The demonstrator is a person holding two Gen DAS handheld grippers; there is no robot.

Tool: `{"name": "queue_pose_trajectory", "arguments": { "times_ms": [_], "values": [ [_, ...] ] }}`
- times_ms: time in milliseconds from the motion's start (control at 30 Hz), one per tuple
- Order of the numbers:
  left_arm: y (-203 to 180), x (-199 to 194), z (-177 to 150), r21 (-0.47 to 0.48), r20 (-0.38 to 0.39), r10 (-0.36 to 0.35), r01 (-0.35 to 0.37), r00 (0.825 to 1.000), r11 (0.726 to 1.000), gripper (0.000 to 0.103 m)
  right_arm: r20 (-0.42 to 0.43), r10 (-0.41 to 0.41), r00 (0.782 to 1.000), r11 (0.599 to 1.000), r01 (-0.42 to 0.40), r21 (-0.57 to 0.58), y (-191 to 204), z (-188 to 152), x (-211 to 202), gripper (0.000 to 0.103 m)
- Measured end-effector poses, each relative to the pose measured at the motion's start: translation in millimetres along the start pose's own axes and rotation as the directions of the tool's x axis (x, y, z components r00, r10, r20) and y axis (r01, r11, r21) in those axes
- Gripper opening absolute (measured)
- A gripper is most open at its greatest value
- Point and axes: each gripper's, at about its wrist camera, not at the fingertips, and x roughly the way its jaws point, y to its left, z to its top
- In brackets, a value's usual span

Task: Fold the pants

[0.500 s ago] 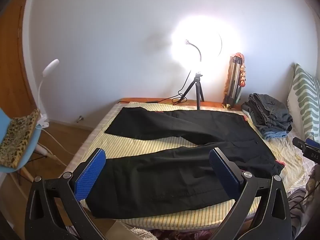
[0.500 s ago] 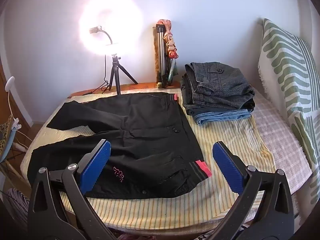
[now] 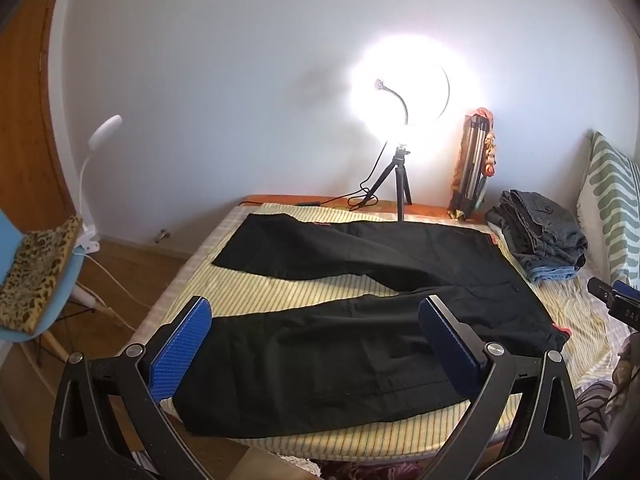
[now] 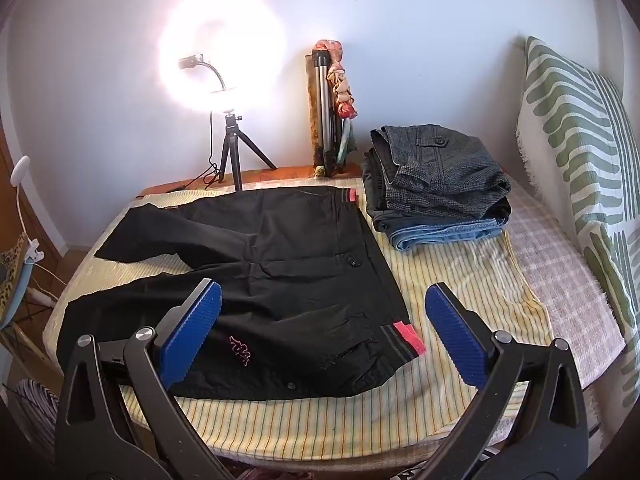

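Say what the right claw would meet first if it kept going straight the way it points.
Probably the waistband end of the flat black fabric pants, between the open right claw; depth is uncertain.

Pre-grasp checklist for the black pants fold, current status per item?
1. Black pants spread flat on the striped sheet, legs apart: ok.
2. Left gripper open, nothing between the fingers: ok.
3. Right gripper open, empty: ok.
4. Waistband corner with the pink tab exposed for the right gripper: ok.
5. Near leg hem reachable for the left gripper: ok, though it lies close to the bed edge.
6. Folded clothes stack clear of the pants: cannot tell, it sits very close to the waistband.
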Motion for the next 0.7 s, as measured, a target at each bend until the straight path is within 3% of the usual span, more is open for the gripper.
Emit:
{"name": "queue_pose_trajectory", "arguments": {
  "times_ms": [700],
  "values": [
    [3.2,-1.9,0.8,-0.004,0.007,-0.006,0.006,1.0,1.0,0.103,0.001,0.018,1.0,1.0,-0.018,0.005,2.0,0.8,1.9,0.103]
  ]
}}
